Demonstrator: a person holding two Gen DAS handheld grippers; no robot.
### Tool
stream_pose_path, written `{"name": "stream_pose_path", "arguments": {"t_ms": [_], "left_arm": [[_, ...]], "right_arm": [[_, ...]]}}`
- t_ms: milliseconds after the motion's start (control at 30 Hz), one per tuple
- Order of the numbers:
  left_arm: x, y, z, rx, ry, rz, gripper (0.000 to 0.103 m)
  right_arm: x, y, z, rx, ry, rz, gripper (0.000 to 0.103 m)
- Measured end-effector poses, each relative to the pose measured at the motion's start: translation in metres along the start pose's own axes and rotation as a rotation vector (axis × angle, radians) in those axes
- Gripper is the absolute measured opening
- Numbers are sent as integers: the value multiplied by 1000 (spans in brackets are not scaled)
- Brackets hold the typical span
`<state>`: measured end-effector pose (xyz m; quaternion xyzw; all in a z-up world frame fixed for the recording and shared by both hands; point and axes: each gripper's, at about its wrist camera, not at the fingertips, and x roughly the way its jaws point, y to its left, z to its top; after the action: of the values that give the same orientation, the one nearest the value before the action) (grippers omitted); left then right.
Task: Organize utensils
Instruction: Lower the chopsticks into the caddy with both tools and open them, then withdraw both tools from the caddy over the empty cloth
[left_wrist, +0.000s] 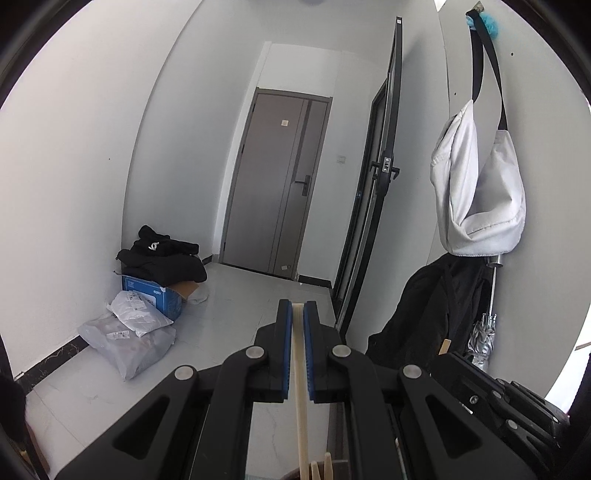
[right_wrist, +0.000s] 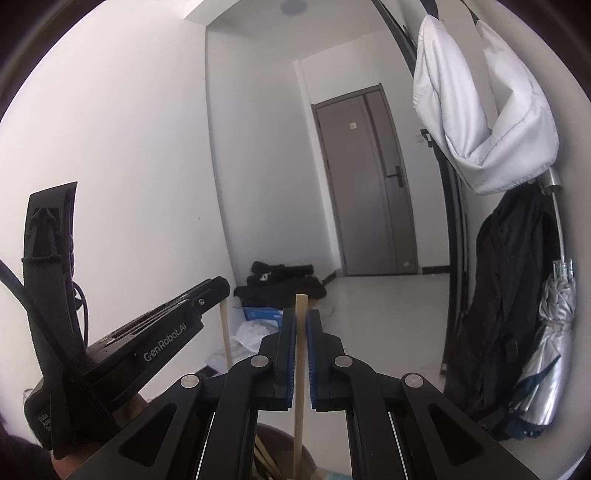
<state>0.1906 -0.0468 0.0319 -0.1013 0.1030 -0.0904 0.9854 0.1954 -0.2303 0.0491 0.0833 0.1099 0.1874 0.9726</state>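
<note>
"GenRobot.AI" lettering on left tool (right_wrist: 218, 291), at 9 o'clock in right view. Left tool (left_wrist: 297, 308) clamps pale chopstick (left_wrist: 300, 369); right tool (right_wrist: 301, 317) clamps tan chopstick (right_wrist: 300, 369) upright.

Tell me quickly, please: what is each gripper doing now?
Left gripper: closed on a pale utensil handle.
Right gripper: around a wooden stick; whether it grips cannot be told.

Left tool (left_wrist: 297, 314) and right tool (right_wrist: 301, 321) both level, nearly closed, side by side.
</note>
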Motion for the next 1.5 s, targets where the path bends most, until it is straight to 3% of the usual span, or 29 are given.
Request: {"name": "stream_pose_path", "arguments": {"t_ms": [233,367,500,633,833,933,967,1000,1067,1267,1500], "left_arm": [[-13,0,-5,9,73,-34,3],[-15,9,-11,-41,150,-67,3],[-19,8,-15,-18,223,-119,3],[-23,8,-19,-26,295,-172,3],[-35,1,-14,-3,332,-183,6],[-43,5,-8,-34,354,-145,43],[-48,7,-6,-37,347,-117,61],[-53,7,-3,-26,327,-64,72],[-66,8,2,-12,300,5,79],[-107,6,15,-16,276,21,95],[-152,-4,18,8,239,38,102]], "right_arm": [[-10,1,-9,26,88,35,5],[-16,4,-21,42,138,36,5],[-21,8,-27,56,174,47,6],[-13,7,-36,100,276,81,6],[-18,4,-39,134,327,54,9],[-39,5,-36,138,296,33,10],[-45,5,-34,140,289,30,12],[-53,6,-32,142,284,21,14],[-68,6,-30,143,273,0,31],[-110,16,-23,134,225,-45,64],[-150,38,-22,113,177,-77,81]]}}
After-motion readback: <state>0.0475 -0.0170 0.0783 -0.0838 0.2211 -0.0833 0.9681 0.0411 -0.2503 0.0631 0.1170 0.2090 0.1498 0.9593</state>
